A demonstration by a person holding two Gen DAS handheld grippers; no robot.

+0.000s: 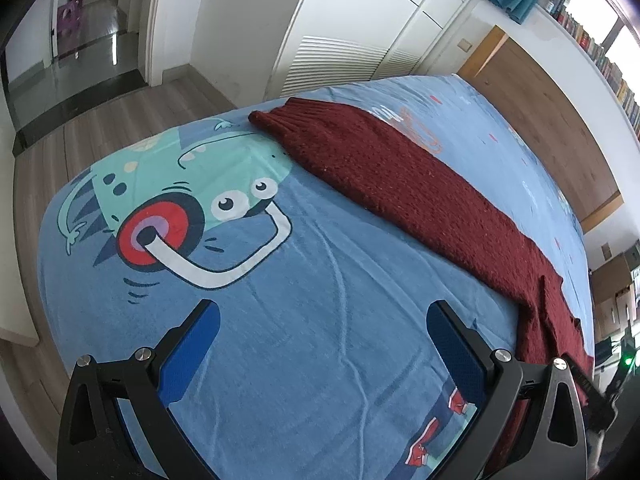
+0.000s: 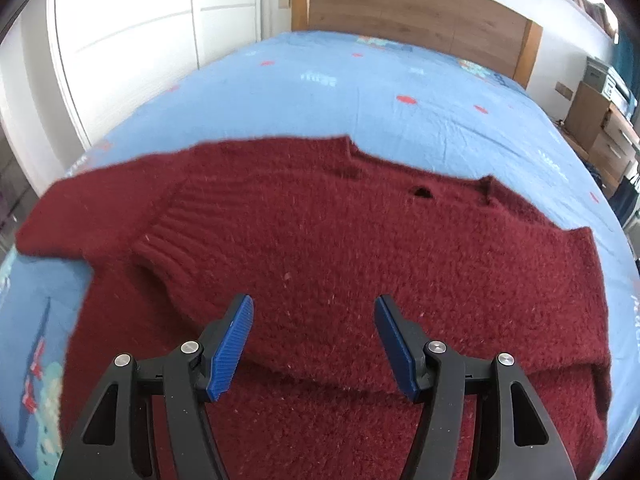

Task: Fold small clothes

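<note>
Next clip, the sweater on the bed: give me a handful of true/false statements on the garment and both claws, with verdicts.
1. The dark red knit sweater lies on a blue cartoon-print bedsheet. True.
2. The right claw is clamped on a sleeve. False: its pads stand apart above the sweater body with nothing pinched.
3. The left claw is open over bare sheet. True.
4. One ribbed cuff lies folded in across the sweater body. True.
5. The sweater is already folded into a small square. False: it is still spread wide, neckline toward the wooden headboard.
</note>
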